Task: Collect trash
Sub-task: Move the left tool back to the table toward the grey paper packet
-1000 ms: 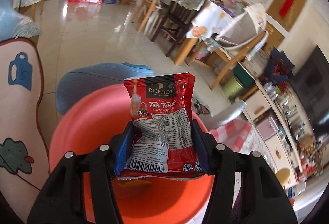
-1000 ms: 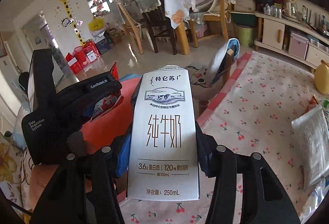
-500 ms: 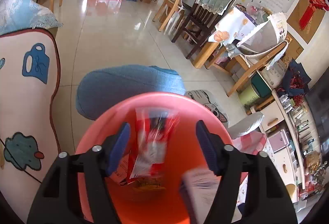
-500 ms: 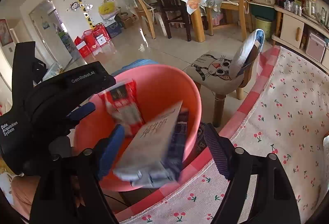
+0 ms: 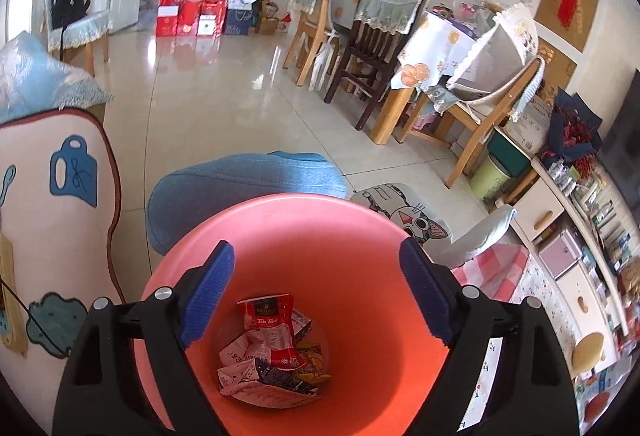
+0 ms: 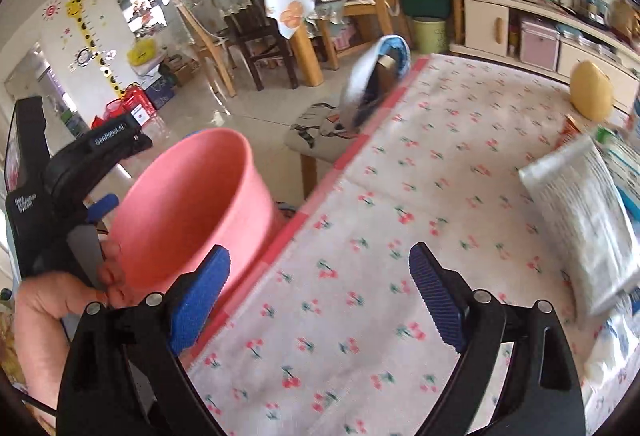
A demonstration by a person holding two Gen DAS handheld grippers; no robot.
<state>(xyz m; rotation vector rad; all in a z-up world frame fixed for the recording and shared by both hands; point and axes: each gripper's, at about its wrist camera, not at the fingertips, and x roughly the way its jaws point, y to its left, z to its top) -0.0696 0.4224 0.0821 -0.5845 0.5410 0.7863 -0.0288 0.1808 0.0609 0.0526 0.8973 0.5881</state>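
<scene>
A pink bin (image 5: 304,220) stands beside the table. At its bottom lie a red tea sachet (image 5: 269,332), a crushed milk carton (image 5: 256,376) and other wrappers. My left gripper (image 5: 316,288) hovers over the bin mouth, its jaws opening with nothing between them. My right gripper (image 6: 320,288) is above the cherry-print tablecloth (image 6: 440,196), its jaws opening and empty too. In the right wrist view the bin (image 6: 188,208) sits at the left, with my left gripper (image 6: 100,164) and a hand (image 6: 60,300) behind it. A white printed packet (image 6: 584,220) lies on the cloth at the right.
A yellow rounded object (image 6: 590,90) and more packaging (image 6: 624,164) sit at the table's far right. A cat-print stool (image 5: 408,216) and a blue cushion (image 5: 240,188) stand by the bin. Dining chairs (image 5: 372,44) and a low cabinet (image 6: 532,36) lie beyond.
Both grippers opened: the red sachet and the milk carton fell into the bin. The right gripper then swung right, away from the bin and over the tablecloth.
</scene>
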